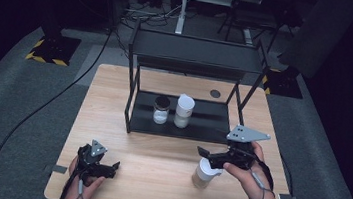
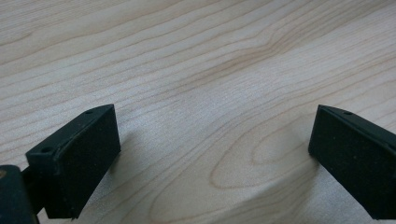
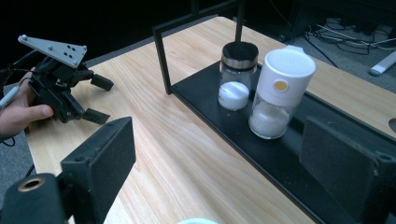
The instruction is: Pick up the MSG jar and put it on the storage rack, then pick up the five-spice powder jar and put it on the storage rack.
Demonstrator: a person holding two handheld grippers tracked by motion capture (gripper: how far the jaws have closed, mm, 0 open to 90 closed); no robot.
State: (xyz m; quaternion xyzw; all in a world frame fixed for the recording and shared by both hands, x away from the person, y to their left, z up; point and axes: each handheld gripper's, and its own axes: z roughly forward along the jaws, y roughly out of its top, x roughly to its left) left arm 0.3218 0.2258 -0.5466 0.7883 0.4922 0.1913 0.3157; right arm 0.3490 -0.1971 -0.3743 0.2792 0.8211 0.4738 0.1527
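My left gripper [image 1: 112, 167] [image 2: 212, 154] rests open low over bare wood at the table's front left, with nothing between its jaws. My right gripper [image 1: 208, 159] [image 3: 224, 163] stands open at the front right, just above a white-capped jar [image 1: 204, 174] on the tabletop; the jar's cap rim [image 3: 196, 220] peeks in at the bottom edge. On the lower shelf of a black rack [image 1: 136, 125] stand a black-lidded glass jar [image 1: 161, 111] [image 3: 237, 77] and a taller white-capped jar [image 1: 183, 111] [image 3: 280, 93], side by side. The left gripper [image 3: 99, 99] also appears far left in the right gripper view.
The rack [image 3: 280, 163] takes up the table's back half, with an upper shelf [image 1: 197, 51] over the jars. A round grommet [image 1: 215, 93] lies behind it. Bare wooden tabletop [image 1: 157, 163] lies between the two grippers. Cables and dark floor surround the table.
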